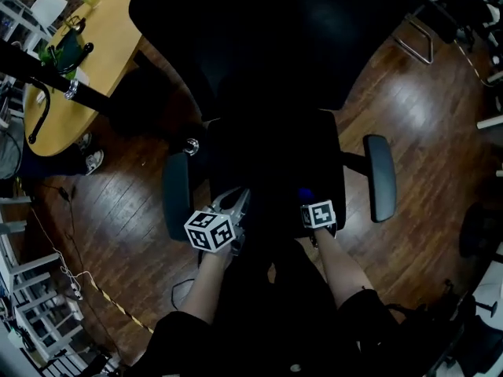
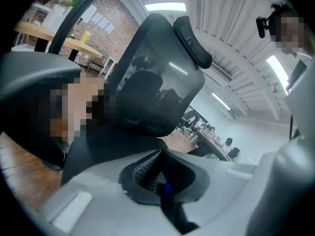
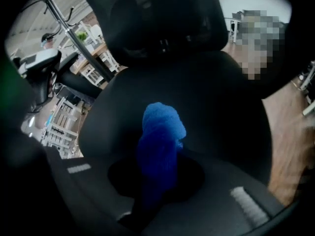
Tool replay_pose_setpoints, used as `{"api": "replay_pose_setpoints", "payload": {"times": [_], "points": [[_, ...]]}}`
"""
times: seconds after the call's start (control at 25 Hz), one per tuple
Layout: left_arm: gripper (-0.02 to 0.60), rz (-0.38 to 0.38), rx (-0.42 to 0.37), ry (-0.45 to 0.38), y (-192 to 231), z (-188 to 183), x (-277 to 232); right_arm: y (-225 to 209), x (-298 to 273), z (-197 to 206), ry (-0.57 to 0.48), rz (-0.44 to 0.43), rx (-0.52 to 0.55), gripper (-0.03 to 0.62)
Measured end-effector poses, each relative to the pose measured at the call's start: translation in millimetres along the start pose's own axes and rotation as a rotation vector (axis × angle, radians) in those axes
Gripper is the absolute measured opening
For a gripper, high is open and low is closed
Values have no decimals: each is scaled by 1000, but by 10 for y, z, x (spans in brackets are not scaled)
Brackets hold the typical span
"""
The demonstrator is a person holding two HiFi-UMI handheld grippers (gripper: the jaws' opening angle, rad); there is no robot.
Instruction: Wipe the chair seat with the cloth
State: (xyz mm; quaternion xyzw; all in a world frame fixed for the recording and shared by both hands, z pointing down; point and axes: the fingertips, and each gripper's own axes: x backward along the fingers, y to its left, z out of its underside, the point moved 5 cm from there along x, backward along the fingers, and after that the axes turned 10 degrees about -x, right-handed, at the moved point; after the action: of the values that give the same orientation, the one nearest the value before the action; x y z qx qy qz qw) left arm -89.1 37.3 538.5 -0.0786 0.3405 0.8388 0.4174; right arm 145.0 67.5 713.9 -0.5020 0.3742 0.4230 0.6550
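A black office chair faces me, its seat (image 1: 271, 171) just ahead of both grippers. In the head view my right gripper (image 1: 310, 207) hovers over the seat's front edge, shut on a bunched blue cloth (image 1: 305, 195). The right gripper view shows the cloth (image 3: 160, 141) standing up out of the right gripper (image 3: 157, 181), with the dark seat (image 3: 211, 107) behind it. My left gripper (image 1: 236, 200) is beside the seat's front left corner, jaws together with nothing between them. The left gripper (image 2: 157, 176) points up at the mesh backrest (image 2: 152, 82).
Armrests (image 1: 177, 195) (image 1: 381, 175) flank the seat, and the tall backrest (image 1: 267, 38) rises beyond it. A round wooden table (image 1: 71, 61) with a black pole (image 1: 47, 77) across it stands at the far left. A cable (image 1: 78, 277) lies on the wooden floor (image 1: 424, 108).
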Motion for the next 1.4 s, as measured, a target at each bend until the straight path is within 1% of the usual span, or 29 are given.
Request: {"api": "replay_pose_setpoints", "payload": {"times": [0.12, 0.2, 0.4, 0.52, 0.56, 0.64, 0.72, 0.84, 0.96, 1.08, 1.2, 1.28, 1.4], "points": [[-8, 12, 11, 10, -35, 3, -107, -445, 263, 3, -48, 24, -70, 38], [-8, 23, 8, 24, -82, 25, -167, -593, 365, 7, -61, 26, -86, 38], [-8, 44, -4, 57, -154, 85, -265, -662, 375, 29, -79, 61, -86, 38], [-8, 57, -9, 66, -189, 92, -277, -657, 399, 17, -95, 36, -106, 38], [-8, 67, -13, 67, -213, 77, -273, -618, 434, -25, -115, 17, -104, 38], [-8, 92, -29, 57, -289, 4, -227, -404, 598, -198, -204, -60, -86, 38], [-8, 113, -47, 34, -411, -139, -122, -52, 899, -424, -328, -177, -64, 38], [-8, 148, -89, -18, -668, -483, 104, 539, 1530, -714, -495, -350, -8, 38], [-8, 187, -135, -88, -983, -856, 357, 1037, 2254, -881, -616, -476, 77, 38], [-8, 207, -181, -179, -1225, -1252, 583, 1399, 2891, -1029, -708, -571, 179, 38], [-8, 216, -215, -276, -1363, -1601, 771, 1667, 3343, -1181, -786, -665, 266, 38], [-8, 226, -240, -328, -1479, -1727, 914, 1790, 3580, -1195, -835, -719, 309, 38], [-8, 234, -269, -376, -1641, -1798, 1142, 1970, 3838, -1108, -871, -778, 365, 38]]}}
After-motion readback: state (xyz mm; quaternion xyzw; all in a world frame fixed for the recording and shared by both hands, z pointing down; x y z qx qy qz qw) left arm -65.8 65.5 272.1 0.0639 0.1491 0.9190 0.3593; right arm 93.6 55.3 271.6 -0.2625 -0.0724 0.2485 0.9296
